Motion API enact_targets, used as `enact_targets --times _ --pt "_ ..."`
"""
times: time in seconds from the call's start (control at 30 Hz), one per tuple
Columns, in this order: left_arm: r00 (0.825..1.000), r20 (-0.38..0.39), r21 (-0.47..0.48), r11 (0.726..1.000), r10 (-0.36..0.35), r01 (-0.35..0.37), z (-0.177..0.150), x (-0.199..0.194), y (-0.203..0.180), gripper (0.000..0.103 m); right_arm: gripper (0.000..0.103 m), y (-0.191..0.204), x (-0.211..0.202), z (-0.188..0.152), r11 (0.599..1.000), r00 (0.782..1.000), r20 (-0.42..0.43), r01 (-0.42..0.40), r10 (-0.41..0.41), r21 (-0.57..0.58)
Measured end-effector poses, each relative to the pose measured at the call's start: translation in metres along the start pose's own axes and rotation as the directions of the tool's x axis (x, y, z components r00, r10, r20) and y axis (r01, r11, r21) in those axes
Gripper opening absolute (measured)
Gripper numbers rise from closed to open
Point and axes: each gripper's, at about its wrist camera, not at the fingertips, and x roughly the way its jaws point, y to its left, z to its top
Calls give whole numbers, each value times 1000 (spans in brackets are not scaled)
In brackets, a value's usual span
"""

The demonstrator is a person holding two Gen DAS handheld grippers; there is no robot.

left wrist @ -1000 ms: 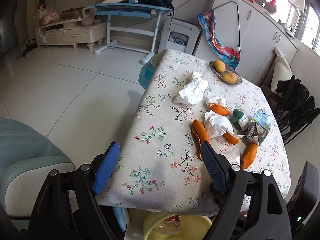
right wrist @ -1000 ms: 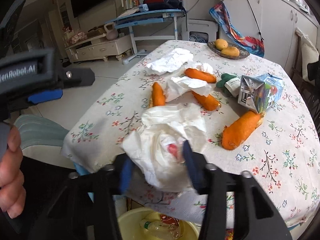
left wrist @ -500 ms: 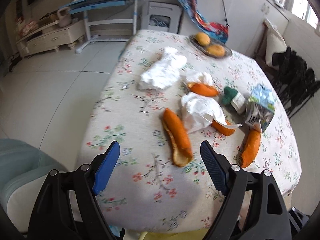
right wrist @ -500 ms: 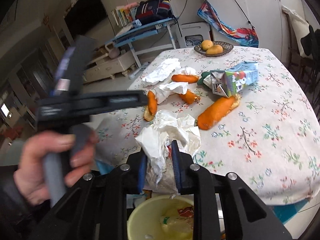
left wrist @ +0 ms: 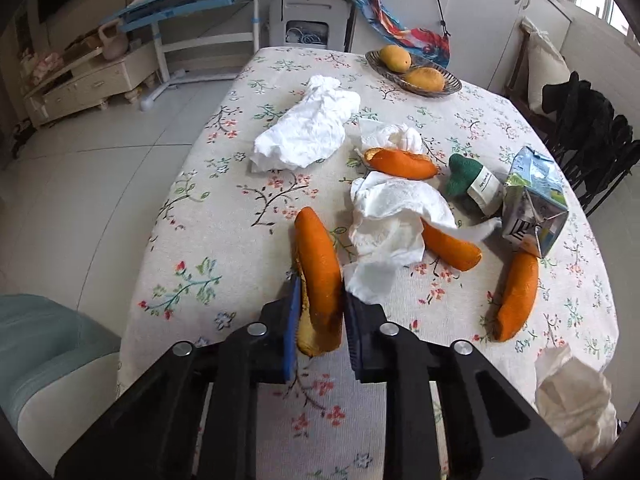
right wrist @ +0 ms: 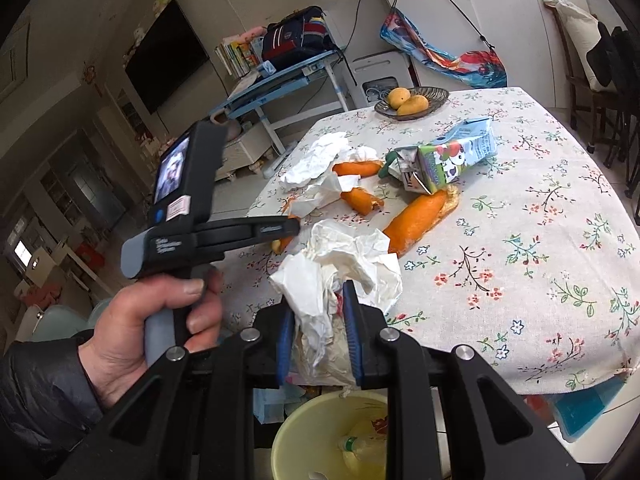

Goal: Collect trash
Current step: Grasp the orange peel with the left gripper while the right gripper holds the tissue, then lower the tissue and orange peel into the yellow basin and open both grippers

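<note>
- Trash is what both grippers have right now: the left gripper (left wrist: 320,304) is clamped on a long orange peel (left wrist: 318,264), and the right gripper (right wrist: 316,320) is squeezed onto a crumpled wad of tissue (right wrist: 340,264).
- Left side: the peel's near end sits between the blue pads, and its long axis runs straight out away from the fingers, so it's pinched across its width. Looks like it's lying on the tablecloth (left wrist: 208,216), not lifted, though I can't be sure.
- Right side: the wad is gripped low, most of it fluffing out above the pads. It hangs just past the table's near edge.
- The key bit: a yellow bin (right wrist: 320,432) sits right below the right gripper, down under the table edge, with a plastic bottle already inside. So the right hand is clearly nearer the drop, and I'd guess the wad only needs letting go. The peel has to come back toward the edge first.
- Further out on the table: more tissue (left wrist: 308,132), three more peels (left wrist: 516,292), a crushed drink carton (left wrist: 532,200), a green thing with a label (left wrist: 468,178).
- At the far end, a basket with two mangoes (left wrist: 412,68), which I'd say isn't trash.
</note>
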Motion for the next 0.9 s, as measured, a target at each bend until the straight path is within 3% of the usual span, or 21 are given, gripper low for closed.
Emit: enact_targets --times 0.4,0.9 --pt "993 88 -37 996 -76 80 -33 -60 25 18 24 10 -11 -8 1000 1000 15 -22 23 -21" --pt "984 139 33 993 -113 109 -72 -104 24 18 24 33 -10 -43 997 996 -81 -52 47 -59"
